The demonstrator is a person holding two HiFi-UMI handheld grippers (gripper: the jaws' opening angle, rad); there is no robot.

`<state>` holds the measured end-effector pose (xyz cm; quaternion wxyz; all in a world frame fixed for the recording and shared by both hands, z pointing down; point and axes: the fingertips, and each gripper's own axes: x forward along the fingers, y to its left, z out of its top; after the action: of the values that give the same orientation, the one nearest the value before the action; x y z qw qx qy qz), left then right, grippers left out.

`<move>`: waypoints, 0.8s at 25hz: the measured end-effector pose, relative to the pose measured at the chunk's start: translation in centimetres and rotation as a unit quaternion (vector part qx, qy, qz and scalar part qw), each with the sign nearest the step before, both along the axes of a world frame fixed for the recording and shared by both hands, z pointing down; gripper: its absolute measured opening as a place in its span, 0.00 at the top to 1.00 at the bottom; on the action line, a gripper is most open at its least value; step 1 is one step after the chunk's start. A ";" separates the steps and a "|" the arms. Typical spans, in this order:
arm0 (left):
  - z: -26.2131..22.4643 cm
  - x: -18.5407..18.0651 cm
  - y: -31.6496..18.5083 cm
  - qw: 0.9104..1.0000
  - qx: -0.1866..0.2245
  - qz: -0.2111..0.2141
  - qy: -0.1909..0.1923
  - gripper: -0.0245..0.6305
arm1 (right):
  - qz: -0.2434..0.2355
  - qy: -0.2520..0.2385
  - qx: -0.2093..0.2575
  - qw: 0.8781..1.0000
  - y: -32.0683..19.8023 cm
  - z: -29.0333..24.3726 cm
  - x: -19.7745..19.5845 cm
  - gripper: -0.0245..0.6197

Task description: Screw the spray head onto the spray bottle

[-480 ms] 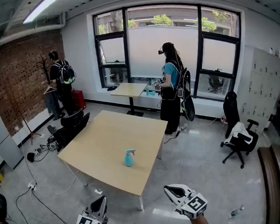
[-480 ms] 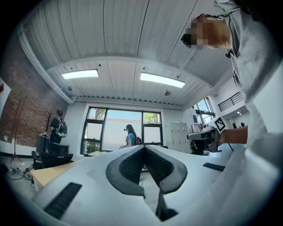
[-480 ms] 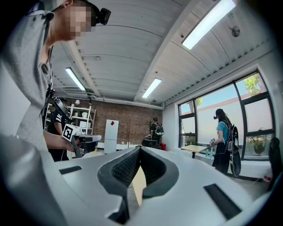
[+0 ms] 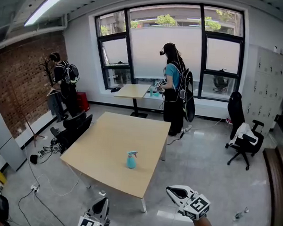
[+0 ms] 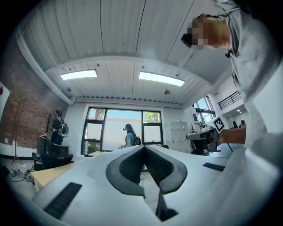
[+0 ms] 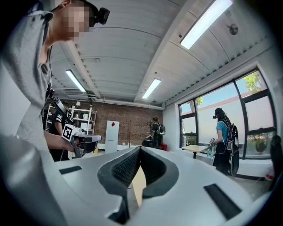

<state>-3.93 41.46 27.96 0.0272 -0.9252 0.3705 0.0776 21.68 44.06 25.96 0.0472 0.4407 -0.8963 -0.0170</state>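
A teal spray bottle [image 4: 131, 160] with a pale top stands upright near the front of a light wooden table [image 4: 105, 141]. Both grippers hang low in the head view, well short of the table and apart from the bottle. My left gripper [image 4: 101, 203] is at the bottom left, and its jaws meet with nothing between them [image 5: 143, 148]. My right gripper [image 4: 171, 191] is at the bottom right, jaws also shut and empty [image 6: 139, 149]. Neither gripper view shows the bottle. Each gripper view shows the other gripper off to the side: the right gripper [image 5: 204, 134], the left gripper [image 6: 84, 140].
A person with a backpack [image 4: 173, 88] stands at a second small table [image 4: 131, 90] by the window. Another person [image 4: 62, 83] stands by the brick wall. A black chair [image 4: 73, 128] sits at the table's left and an office chair [image 4: 241, 134] at right. Cables [image 4: 35, 185] lie on the floor.
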 end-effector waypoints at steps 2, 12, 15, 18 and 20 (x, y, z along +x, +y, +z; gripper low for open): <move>0.1 0.1 0.1 1.000 0.001 0.000 -0.002 0.96 | 0.001 -0.002 0.000 1.000 0.0 0.1 0.1 0.95; 1.4 2.1 -1.2 1.000 0.010 -0.015 0.001 0.96 | -0.018 -0.056 0.031 0.998 -1.1 -0.5 1.7 0.95; 1.9 4.0 -3.4 0.999 0.034 -0.010 -0.011 0.96 | -0.035 -0.049 0.039 0.997 -3.0 -0.1 1.6 0.95; 1.2 5.8 -5.8 0.999 0.036 -0.012 -0.009 0.96 | -0.053 -0.031 0.040 0.997 -5.0 -0.5 1.7 0.95; 0.8 6.3 -7.7 0.999 0.034 -0.015 0.000 0.96 | -0.056 -0.022 0.040 0.997 -6.6 -1.0 1.6 0.95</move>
<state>2.39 33.81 28.73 0.0600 -0.9182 0.3812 0.0895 23.31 37.43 24.99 0.0092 0.3918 -0.9189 -0.0459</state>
